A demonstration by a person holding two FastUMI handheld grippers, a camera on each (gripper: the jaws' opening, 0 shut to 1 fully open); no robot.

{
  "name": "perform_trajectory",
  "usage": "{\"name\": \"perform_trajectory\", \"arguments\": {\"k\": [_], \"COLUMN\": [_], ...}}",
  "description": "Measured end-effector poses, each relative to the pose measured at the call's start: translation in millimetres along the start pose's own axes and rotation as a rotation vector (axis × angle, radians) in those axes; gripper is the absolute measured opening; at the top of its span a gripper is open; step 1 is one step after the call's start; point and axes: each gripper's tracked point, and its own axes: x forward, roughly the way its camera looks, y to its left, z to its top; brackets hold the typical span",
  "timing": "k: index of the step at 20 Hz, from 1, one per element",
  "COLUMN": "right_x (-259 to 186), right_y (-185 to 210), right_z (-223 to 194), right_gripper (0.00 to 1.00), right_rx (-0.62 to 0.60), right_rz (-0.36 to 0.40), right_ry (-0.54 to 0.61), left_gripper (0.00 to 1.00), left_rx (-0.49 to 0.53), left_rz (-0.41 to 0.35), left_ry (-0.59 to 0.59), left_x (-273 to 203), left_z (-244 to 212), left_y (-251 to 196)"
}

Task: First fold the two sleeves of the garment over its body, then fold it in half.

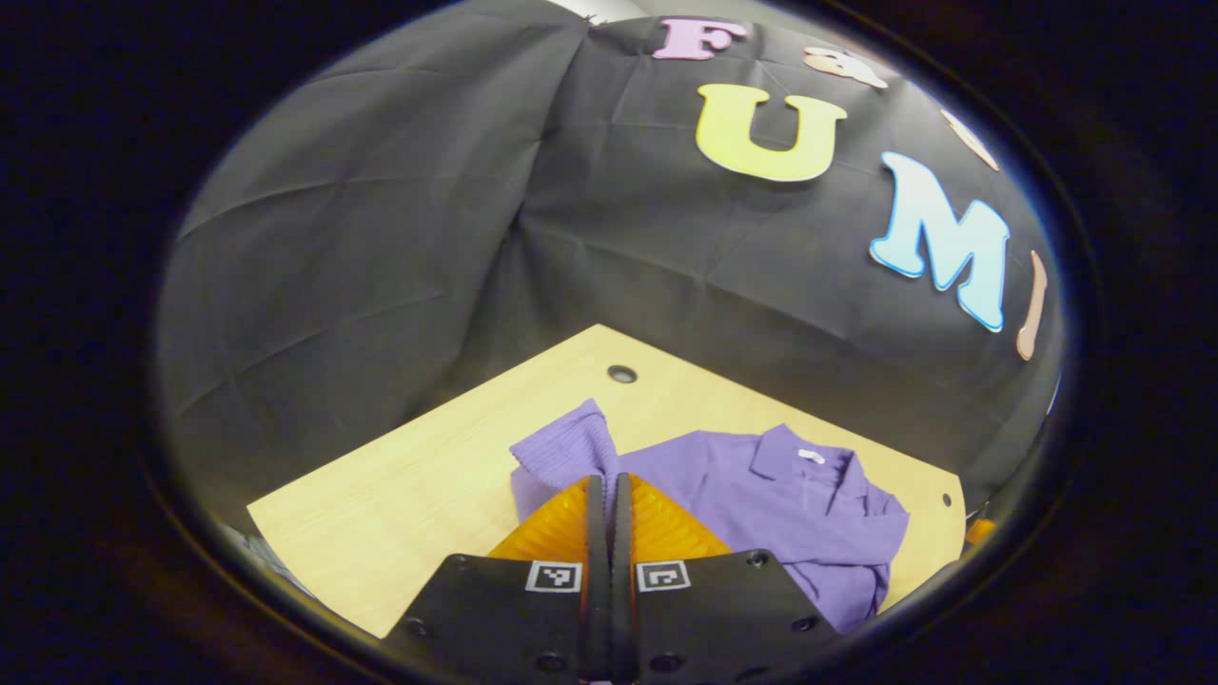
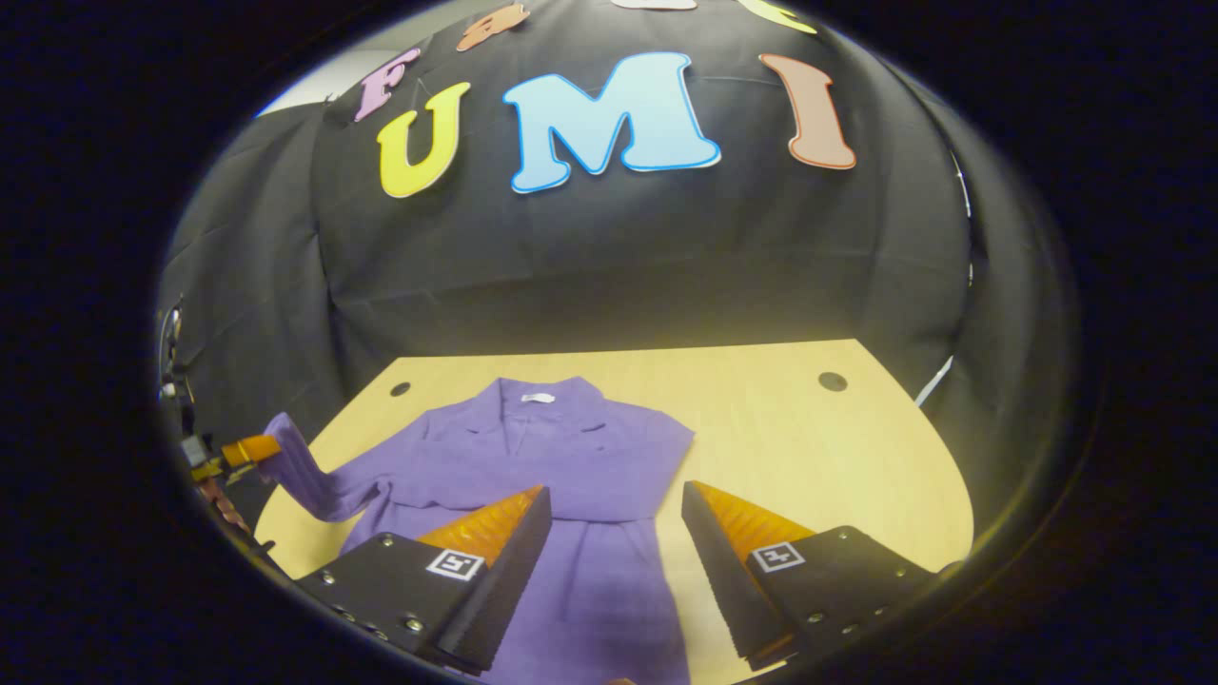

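Note:
A purple collared garment (image 2: 552, 447) lies face up on the wooden table (image 2: 818, 457), collar toward the booth wall. One sleeve (image 2: 580, 495) lies folded across its body. My right gripper (image 2: 617, 493) hovers open over the garment's lower body with nothing between its fingers. My left gripper (image 1: 609, 480) is shut on the ribbed cuff (image 1: 571, 447) of the other sleeve, and the garment's body (image 1: 790, 504) lies beyond it to the right. In the right gripper view the left gripper (image 2: 249, 447) holds that sleeve (image 2: 304, 476) lifted off the table's left edge.
The light wooden table (image 1: 400, 495) has a round cable hole (image 1: 621, 373) near its far corner, and two such holes (image 2: 833, 381) (image 2: 400, 388) show in the right gripper view. Black cloth walls close in behind. Bare tabletop lies right of the garment.

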Motion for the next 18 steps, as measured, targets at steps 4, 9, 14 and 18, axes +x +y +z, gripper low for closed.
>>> {"name": "perform_trajectory", "arguments": {"k": [4,9,14,18], "right_x": [-0.9,-9.9,-18.7,-20.3], "right_y": [-28.6,-62.3,-88.0,-96.3], "right_z": [-1.8,-6.8,-13.5,-16.3], "right_gripper": [0.86,0.86,0.86,0.86], "right_rx": [-0.011,-0.003,0.020,0.018], "right_rz": [-0.029,-0.063,-0.093,-0.101], "right_ry": [0.002,0.001,0.004,0.003], "left_gripper": [0.07,0.07,0.07,0.07], "left_rx": [0.020,0.072,0.137,0.182], "left_rz": [-0.109,-0.213,-0.316,-0.385], "left_ry": [-0.014,-0.001,0.030,0.065], "left_x": [14.7,25.5,24.1,20.7], "left_z": [6.9,-7.5,-31.3,-56.2], "left_y": [-83.8,-176.1,-250.7,-298.1]}}
